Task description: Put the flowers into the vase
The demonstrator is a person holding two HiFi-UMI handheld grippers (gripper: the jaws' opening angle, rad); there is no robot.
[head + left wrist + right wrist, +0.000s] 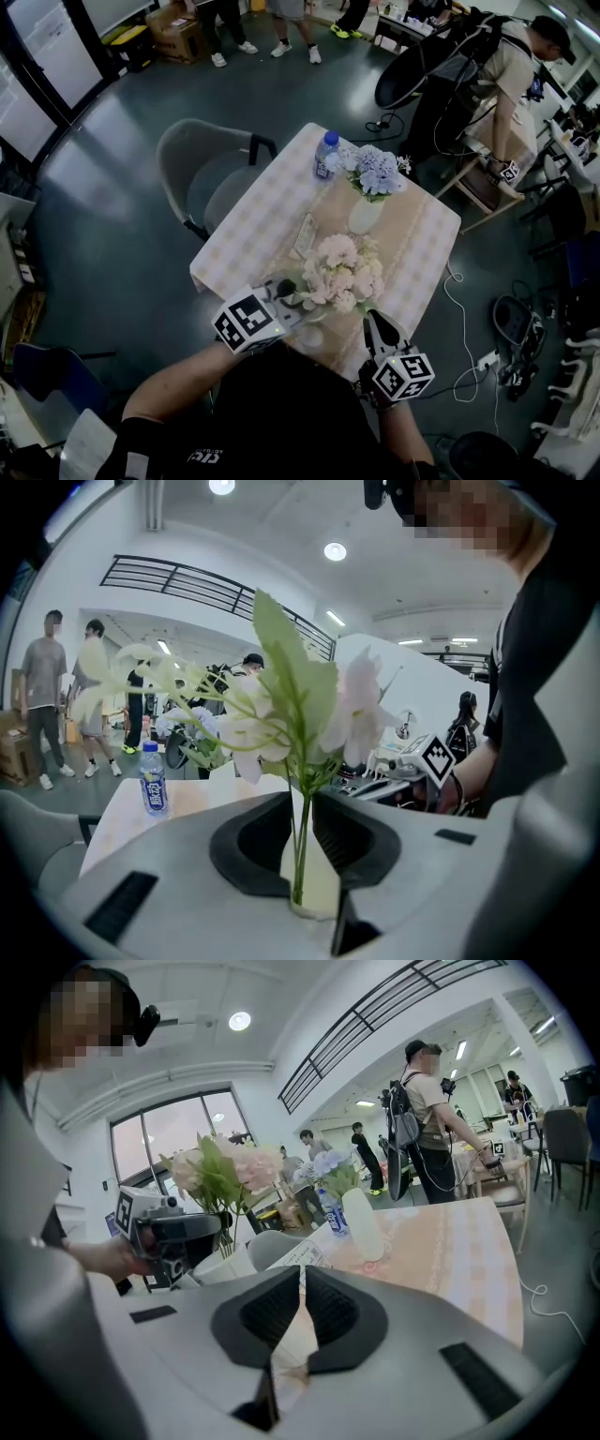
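- We are mid-carry: over the near edge of the table (251, 225) the bunch of pale pink flowers (339, 272) is held upright, not yet in any vessel.
- Our left gripper (289, 295) is clamped on the green stems low down, with the blooms above the jaws.
- Our right gripper (378, 328) hangs beside it, jaws almost together with nothing between them.
- A pale vessel (309, 336) sits just below the bunch, probably the vase to fill; the far white vase (365, 216) already holds blue flowers.
- Next, we judge, the stem ends must line up over the mouth and go straight down.
- The water bottle (325, 155) has a blue label and the card (306, 234) has print; both are too small to read.
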